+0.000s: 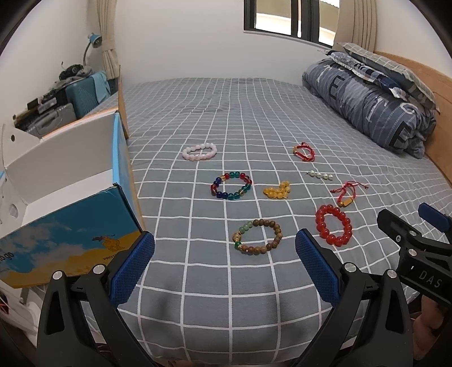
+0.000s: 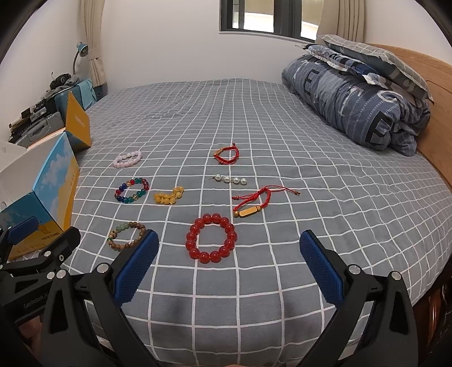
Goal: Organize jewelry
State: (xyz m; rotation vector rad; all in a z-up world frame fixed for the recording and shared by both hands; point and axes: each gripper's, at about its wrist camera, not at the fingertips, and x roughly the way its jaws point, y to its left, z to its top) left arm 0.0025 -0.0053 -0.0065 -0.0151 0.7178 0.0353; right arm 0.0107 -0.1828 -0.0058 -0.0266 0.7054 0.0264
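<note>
A bed with a grey sheet gridded in white [image 2: 282, 146] is filling a white-walled room under a dark-framed window [image 2: 260, 17], with a rolled blue quilt [image 2: 353, 101] lying by the wooden headboard. Glossy round red bead bracelet [image 2: 211, 241], matte wooden bead bracelet [image 1: 256, 237] and braided red cord bracelet [image 2: 254, 201] are lying apart on it, beside an open blue-and-yellow cardboard box [image 1: 70, 225]. The left claw [image 1: 225, 265] and right claw [image 2: 229, 266] are both gaping wide, gripping nothing.

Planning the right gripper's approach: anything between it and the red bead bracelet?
Nothing. In the right wrist view only bare checked bedsheet separates the open right gripper from the red bead bracelet.
</note>
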